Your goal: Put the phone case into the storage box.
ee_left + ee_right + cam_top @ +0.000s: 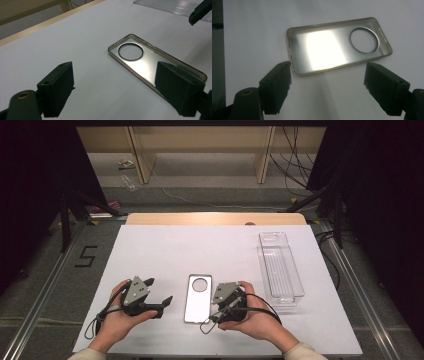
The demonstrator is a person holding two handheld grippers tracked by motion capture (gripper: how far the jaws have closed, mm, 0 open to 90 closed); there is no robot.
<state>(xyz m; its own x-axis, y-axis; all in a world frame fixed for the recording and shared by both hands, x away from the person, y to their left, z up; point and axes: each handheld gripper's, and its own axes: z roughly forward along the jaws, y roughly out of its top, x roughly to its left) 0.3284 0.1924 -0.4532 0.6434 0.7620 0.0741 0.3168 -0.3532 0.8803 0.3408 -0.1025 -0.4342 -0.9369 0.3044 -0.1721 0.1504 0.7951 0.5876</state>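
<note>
Two grippers sit at the near edge of a white table (150,250), each held in one of the person's hands. The left gripper (161,296) lies left of centre with its jaws spread wide and nothing between them; in the left gripper view the jaws frame bare table, with the case lying ahead and to their right. The right gripper (212,306) lies just right of centre with its jaws likewise spread and holding nothing; in the right gripper view the case lies just beyond the jaw tips, close to one tip, though contact cannot be confirmed.

Between the two grippers a clear phone case (198,298) lies flat on the table, open side up, long axis running near to far. Its round camera hole (199,284) is at the far end. The case rim reads as a thin raised edge in both gripper views.

Farther back and to the right, a clear tray (280,269) stands on the table, long axis also near to far, well apart from the case. Beyond the table's wooden far edge, cables (295,170) lie on the floor.
</note>
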